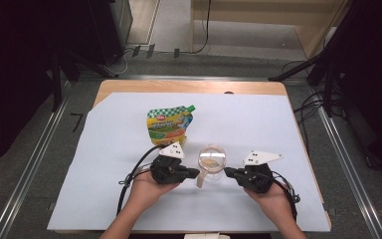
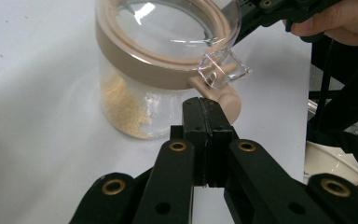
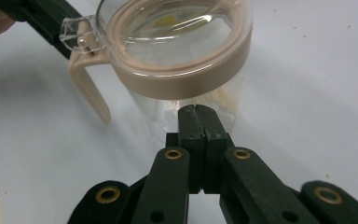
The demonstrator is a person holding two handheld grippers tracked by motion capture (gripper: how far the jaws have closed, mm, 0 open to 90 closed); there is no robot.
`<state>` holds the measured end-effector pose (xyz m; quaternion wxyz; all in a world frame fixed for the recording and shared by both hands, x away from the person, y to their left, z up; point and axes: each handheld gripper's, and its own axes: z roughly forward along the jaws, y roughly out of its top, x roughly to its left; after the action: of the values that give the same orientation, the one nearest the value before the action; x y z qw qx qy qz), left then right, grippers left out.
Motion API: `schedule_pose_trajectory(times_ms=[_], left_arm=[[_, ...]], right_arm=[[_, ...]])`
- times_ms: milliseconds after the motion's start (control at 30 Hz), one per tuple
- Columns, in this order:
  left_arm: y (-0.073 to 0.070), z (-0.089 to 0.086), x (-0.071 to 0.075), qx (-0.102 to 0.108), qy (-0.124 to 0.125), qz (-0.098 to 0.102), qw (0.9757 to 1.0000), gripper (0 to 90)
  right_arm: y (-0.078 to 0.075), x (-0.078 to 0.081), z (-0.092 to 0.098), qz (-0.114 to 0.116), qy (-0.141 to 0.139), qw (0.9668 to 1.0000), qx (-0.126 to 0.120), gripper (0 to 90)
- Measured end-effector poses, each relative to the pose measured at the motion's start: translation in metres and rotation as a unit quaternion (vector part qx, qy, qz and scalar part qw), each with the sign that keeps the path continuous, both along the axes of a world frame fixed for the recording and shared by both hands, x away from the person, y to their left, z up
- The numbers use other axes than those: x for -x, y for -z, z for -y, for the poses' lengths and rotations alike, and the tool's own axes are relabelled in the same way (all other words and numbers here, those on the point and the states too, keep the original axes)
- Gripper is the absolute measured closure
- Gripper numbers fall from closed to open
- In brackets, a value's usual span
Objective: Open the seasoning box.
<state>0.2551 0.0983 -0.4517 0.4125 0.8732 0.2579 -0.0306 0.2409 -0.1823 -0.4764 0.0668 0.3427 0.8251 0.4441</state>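
A clear jar (image 1: 212, 162) with a beige rim, a beige handle and a closed clear lid stands on the white table cover; a little tan powder lies at its bottom. My left gripper (image 1: 193, 173) is shut with nothing in it, its tips just left of the jar by the handle (image 2: 223, 95). My right gripper (image 1: 227, 172) is also shut and empty, its tips close against the jar's right side. In the left gripper view the jar (image 2: 154, 70) fills the top; in the right gripper view the jar (image 3: 182, 51) stands right before the shut jaws.
A green and yellow spouted pouch (image 1: 169, 124) lies on the cover behind the jar. The table's wooden edge (image 1: 189, 85) shows at the back. Dark stands and cables ring the table. A white bowl (image 2: 328, 161) sits low at the right of the left gripper view.
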Motion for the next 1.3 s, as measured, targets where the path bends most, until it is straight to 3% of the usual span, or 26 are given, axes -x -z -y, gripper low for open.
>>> schedule_pose_trajectory(times_ms=[400,500,600,800,967,1300], left_arm=[[0.004,0.020,0.004,-0.020,0.018,0.008,0.9996,90.0],[0.003,0.024,0.005,-0.016,0.024,0.008,0.9995,90.0],[0.002,0.029,0.006,0.011,0.038,0.005,0.9992,87.3],[0.005,0.040,0.008,-0.004,0.054,0.005,0.9985,88.2],[0.000,0.034,0.006,-0.004,0.059,0.001,0.9983,87.3],[-0.009,0.009,-0.004,-0.002,0.046,0.002,0.9989,82.2]], right_arm=[[0.005,-0.007,-0.003,0.008,0.021,0.9997,-0.003,90.0],[0.006,-0.007,-0.007,0.014,0.018,0.9997,0.000,90.0],[0.007,-0.006,-0.013,0.022,0.016,0.9996,0.000,90.0],[0.008,-0.005,-0.013,0.024,0.020,0.9995,0.001,90.0],[0.003,-0.001,-0.006,0.024,0.026,0.9993,-0.009,90.0],[-0.007,0.026,-0.008,0.023,0.017,0.9994,-0.020,90.0]])
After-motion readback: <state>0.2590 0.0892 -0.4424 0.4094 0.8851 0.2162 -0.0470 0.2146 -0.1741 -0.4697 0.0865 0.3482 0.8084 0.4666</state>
